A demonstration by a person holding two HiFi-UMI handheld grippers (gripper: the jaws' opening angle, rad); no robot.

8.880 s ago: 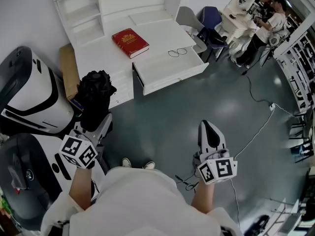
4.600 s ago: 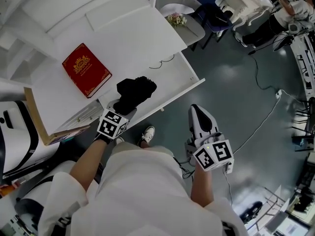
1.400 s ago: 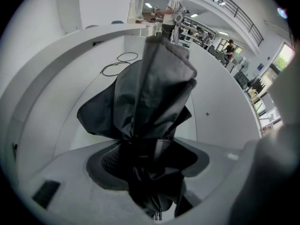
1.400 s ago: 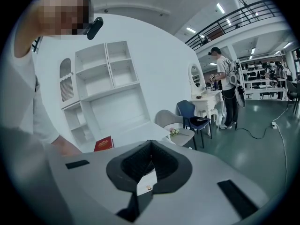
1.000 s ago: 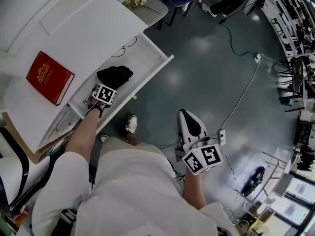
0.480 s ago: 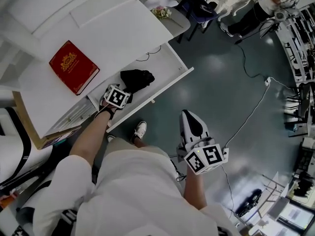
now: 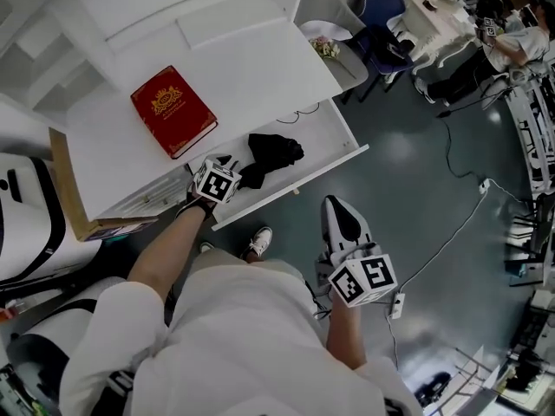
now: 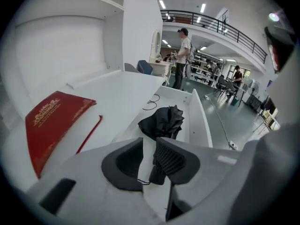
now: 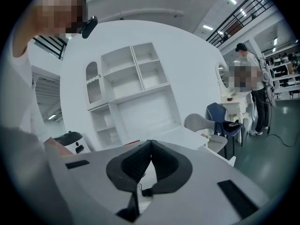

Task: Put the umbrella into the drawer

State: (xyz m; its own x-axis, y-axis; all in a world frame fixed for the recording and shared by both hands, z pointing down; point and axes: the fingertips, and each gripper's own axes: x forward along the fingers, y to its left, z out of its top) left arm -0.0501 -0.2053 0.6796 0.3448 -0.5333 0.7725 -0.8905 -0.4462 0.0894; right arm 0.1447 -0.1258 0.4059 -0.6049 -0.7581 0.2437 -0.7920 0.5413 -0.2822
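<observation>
The black folded umbrella [image 7: 273, 156] lies loose in the open white drawer [image 7: 345, 142], its handle end toward me. My left gripper [image 7: 227, 167] hangs just above and behind that end, clear of it. In the left gripper view the umbrella [image 8: 164, 123] shows beyond the left gripper [image 8: 149, 143], whose jaws are closing with a narrow gap and nothing between them; the handle is seen below through the gap. My right gripper [image 7: 335, 204] is over the floor in front of the drawer, shut and empty [image 9: 150, 143].
A red book [image 7: 173, 111] lies on the white desk top [image 7: 251, 68]. A thin black wire loop [image 7: 303, 111] sits at the drawer's far end. A chair [image 7: 334, 11] stands beyond the desk, a white machine [image 7: 26, 224] at left, cables [image 7: 451, 224] on the floor.
The left gripper, earlier down in the drawer at the umbrella, has lifted and drawn back, leaving the umbrella lying there. The right gripper has drifted slightly.
</observation>
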